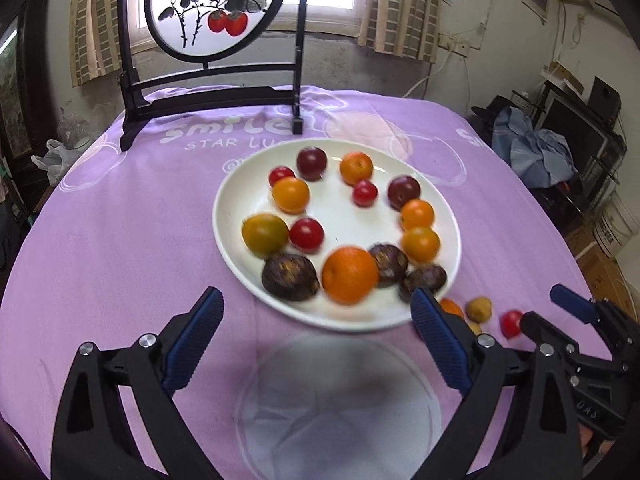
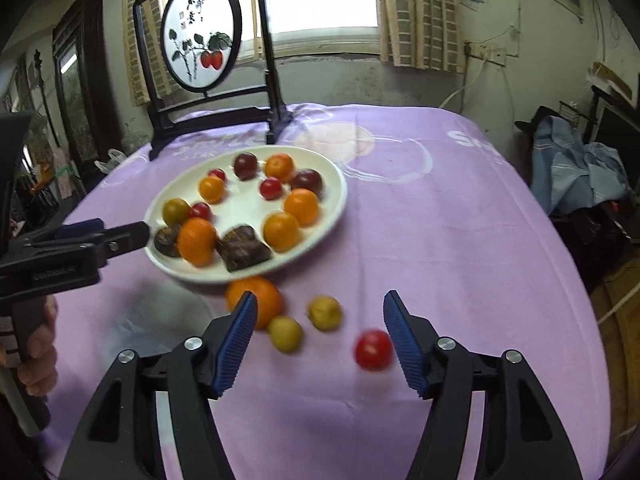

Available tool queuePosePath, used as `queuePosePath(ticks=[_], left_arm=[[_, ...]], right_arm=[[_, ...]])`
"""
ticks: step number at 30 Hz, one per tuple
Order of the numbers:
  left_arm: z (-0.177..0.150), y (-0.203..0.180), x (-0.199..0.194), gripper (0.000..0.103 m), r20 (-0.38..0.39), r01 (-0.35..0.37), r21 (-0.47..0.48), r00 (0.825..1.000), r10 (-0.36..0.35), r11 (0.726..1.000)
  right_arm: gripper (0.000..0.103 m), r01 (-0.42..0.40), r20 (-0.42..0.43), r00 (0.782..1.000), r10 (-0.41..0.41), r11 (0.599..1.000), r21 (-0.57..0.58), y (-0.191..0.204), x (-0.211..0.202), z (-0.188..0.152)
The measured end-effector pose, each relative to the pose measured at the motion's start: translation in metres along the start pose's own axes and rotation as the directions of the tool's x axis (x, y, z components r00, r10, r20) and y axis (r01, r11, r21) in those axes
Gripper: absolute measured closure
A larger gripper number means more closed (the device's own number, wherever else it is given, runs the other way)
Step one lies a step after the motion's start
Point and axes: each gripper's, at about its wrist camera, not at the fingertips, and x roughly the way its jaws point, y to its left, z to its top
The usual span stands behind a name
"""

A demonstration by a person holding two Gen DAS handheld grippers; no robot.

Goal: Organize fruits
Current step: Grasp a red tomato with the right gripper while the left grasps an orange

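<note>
Right wrist view: most fruits already sit on the white plate, but an orange, two yellowish fruits and a red one (blurred) lie loose on the cloth. Right gripper and left gripper are both spread, empty.

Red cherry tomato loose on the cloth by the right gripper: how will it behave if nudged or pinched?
The red tomato looks round and smooth, so it probably rolls if nudged. Its glossy skin may slip between pads. Likely soft, so pinch gently.

"Smile" and "STAR LU…" on the purple tablecloth
</note>
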Motion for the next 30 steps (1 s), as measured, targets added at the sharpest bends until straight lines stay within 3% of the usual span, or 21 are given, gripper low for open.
queuePosePath(ticks=[9,13,17,20,27,30], left_arm=[[-0.047,-0.030,0.011,0.010,-0.076,0.018,0.106,0.997,-0.010,0.994],[-0.053,-0.032,0.015,0.010,-0.093,0.030,0.116,0.996,-0.019,0.993],[-0.057,-0.031,0.023,0.010,-0.118,0.040,0.113,0.993,-0.027,0.993],[-0.060,-0.030,0.030,0.010,-0.141,0.049,0.106,0.989,-0.034,0.993],[-0.062,-0.032,0.038,0.010,-0.173,0.063,0.096,0.984,-0.045,0.993],[-0.064,-0.041,0.045,0.020,-0.203,0.067,0.105,0.978,-0.045,0.992]], right_arm=[[0.038,0.057,-0.128,0.990,-0.058,0.998,-0.008,-0.022,0.015,-0.038],[0.044,0.060,-0.157,0.986,-0.063,0.998,-0.024,-0.019,0.030,-0.036],[0.061,0.089,-0.190,0.977,-0.094,0.995,-0.036,-0.018,0.049,-0.031],[0.073,0.101,-0.173,0.979,-0.106,0.994,-0.035,-0.016,0.055,-0.024],[0.074,0.036,-0.146,0.989,-0.034,0.999,0.009,-0.021,0.048,-0.025],[0.074,0.019,-0.132,0.991,-0.016,1.000,0.020,-0.025,0.041,-0.026]])
